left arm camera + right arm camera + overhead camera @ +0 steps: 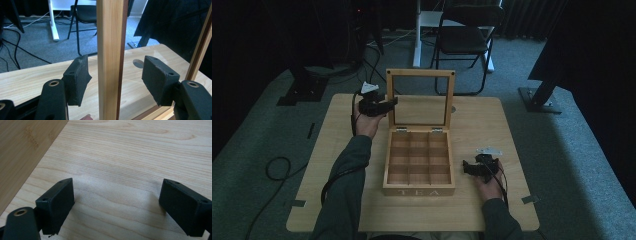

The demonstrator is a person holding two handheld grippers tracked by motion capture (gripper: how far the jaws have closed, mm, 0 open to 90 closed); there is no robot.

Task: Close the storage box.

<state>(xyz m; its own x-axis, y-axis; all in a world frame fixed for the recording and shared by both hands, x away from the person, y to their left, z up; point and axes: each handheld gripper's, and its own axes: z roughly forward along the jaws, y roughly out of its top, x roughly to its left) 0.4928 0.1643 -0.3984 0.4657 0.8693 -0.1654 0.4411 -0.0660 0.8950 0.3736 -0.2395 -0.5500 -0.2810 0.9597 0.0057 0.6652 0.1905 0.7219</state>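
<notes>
Two grippers in play, both with jaws spread and nothing clamped. Left gripper [384, 106] is up at the left edge of the tea box lid [420, 98], which stands upright on its hinges at the back of the tea box [418, 163]. In the left gripper view the lid's wooden frame rail [109, 60] runs vertically between the two black pads [76, 78], a gap visible on each side, so no pad looks to be touching it; a fingertip [86, 117] just peeks in at the bottom by the rail. Through the lid's clear pane the table shows beyond. Right gripper [474, 168] sits low over the table [492, 125], just beside the box's right wall near the front corner, apart from it. The right gripper view looks down on bare light wood between its released pads [56, 205], with the box's darker side wall [20, 152] in the upper left. Box sits mid-table, front panel lettered "TEA" facing the person, its grid of compartments open to view and dim inside; contents cannot be made out. A small grey plate [488, 150] lies on the table just behind the right gripper. A black folding chair [467, 35] stands on the carpet beyond the table.
</notes>
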